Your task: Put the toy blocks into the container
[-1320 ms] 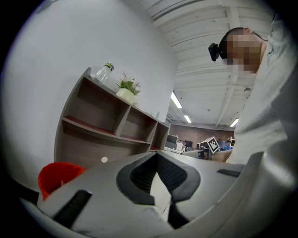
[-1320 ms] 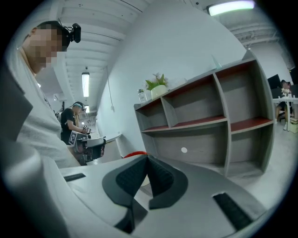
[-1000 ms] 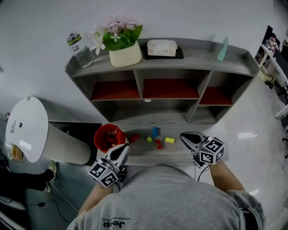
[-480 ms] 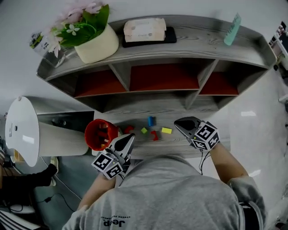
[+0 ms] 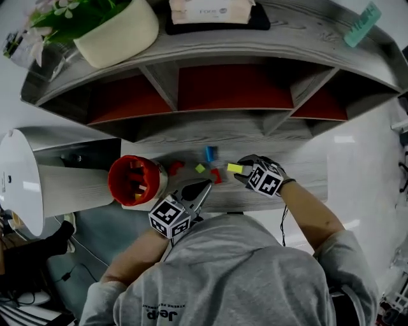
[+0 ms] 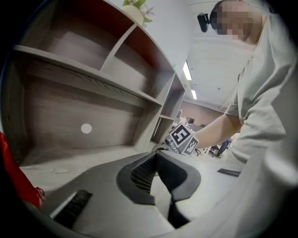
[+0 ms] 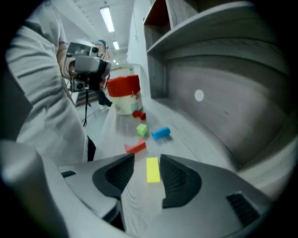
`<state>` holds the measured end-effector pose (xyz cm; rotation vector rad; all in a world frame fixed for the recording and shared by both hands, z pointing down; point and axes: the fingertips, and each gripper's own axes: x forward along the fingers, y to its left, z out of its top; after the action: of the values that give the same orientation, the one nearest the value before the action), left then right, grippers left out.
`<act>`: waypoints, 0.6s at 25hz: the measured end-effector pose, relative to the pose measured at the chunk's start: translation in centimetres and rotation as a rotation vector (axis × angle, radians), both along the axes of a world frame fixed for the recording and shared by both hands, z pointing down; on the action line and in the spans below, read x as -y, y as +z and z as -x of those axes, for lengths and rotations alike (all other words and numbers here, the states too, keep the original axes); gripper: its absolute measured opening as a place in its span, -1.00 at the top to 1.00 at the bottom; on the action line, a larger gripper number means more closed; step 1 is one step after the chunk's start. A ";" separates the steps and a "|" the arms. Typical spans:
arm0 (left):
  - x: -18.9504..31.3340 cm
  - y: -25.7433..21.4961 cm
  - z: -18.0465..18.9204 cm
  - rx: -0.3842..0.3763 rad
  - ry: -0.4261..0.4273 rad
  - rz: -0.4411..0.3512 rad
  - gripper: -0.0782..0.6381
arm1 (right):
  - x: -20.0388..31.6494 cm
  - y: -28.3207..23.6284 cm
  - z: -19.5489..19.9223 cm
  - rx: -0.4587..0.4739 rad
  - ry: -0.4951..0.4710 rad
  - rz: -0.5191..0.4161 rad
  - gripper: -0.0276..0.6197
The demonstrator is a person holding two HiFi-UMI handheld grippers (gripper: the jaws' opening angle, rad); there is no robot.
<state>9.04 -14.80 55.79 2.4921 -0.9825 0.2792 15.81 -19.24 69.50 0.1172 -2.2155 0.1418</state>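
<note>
Right claw (image 5: 239, 177) dropped, jaws just opening, yellow block (image 7: 152, 169) between

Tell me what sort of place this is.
Likely a staged home corner inside an office or lab: a grey shelf unit with a flower pot and tissue box, under long ceiling strip lights.

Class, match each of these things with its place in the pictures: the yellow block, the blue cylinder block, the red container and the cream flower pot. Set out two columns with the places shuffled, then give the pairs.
Things
1. yellow block
2. blue cylinder block
3. red container
4. cream flower pot

Places
A. on top of the shelf unit
B. left of all the loose blocks in the head view
C. nearest the back panel of the loose blocks
D. rightmost of the loose blocks in the head view

Pairs: 1-D, 2-C, 3-B, 4-A
</note>
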 end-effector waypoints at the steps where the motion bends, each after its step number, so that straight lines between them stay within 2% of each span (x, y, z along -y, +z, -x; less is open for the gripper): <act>1: 0.0 0.8 -0.3 0.008 0.009 0.015 0.75 | -0.2 1.3 0.0 -0.032 -0.013 0.000 0.28; 4: -0.2 2.8 -1.1 0.022 0.024 0.050 0.75 | 0.0 5.0 -0.5 -0.113 -0.030 -0.011 0.26; 7: -0.5 4.3 -1.6 0.025 0.029 0.079 0.75 | 0.5 7.5 -0.9 -0.153 -0.022 -0.022 0.21; 10: -0.8 5.1 -1.9 0.022 0.028 0.100 0.75 | 0.7 9.0 -0.9 -0.170 -0.019 -0.021 0.21; 15: -0.8 5.5 -2.0 0.013 0.007 0.116 0.75 | 0.5 9.3 -0.8 -0.149 -0.040 0.000 0.23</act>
<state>11.04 -14.01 61.33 2.3922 -0.9357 0.3452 16.59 -19.73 78.81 0.0809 -2.0678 0.1075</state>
